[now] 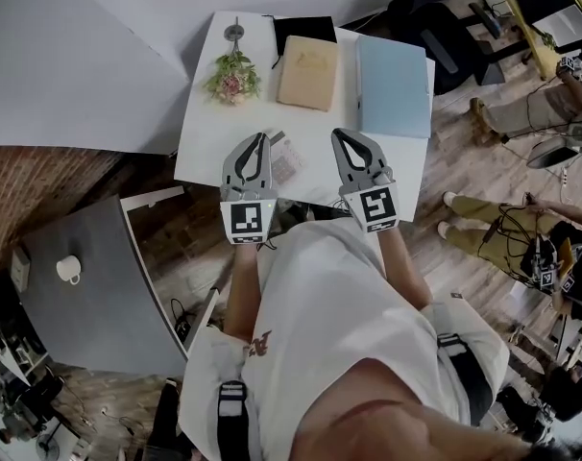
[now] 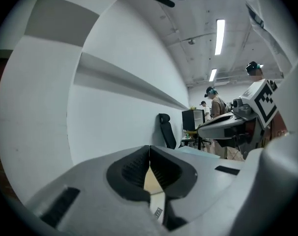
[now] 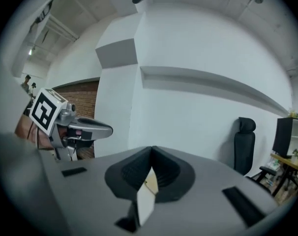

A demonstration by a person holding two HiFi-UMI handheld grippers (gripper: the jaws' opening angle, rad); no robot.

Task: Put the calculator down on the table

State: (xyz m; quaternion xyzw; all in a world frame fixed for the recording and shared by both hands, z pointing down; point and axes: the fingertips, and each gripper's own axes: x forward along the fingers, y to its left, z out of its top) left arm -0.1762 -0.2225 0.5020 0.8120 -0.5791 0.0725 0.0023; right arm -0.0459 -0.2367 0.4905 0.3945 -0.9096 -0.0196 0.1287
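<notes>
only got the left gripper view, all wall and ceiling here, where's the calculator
Observer: Head view shows the calculator lying on the white table, partly hidden by the left gripper.
Operator: right gripper holding anything
Observer: No, the right gripper has its jaws together with nothing between them.
Operator: what else is on there
Observer: A bunch of flowers, a tan book and a blue folder.

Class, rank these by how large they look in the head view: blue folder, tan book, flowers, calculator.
1. blue folder
2. tan book
3. flowers
4. calculator; the left gripper hides part of it, so its place below the flowers is unsure.
</notes>
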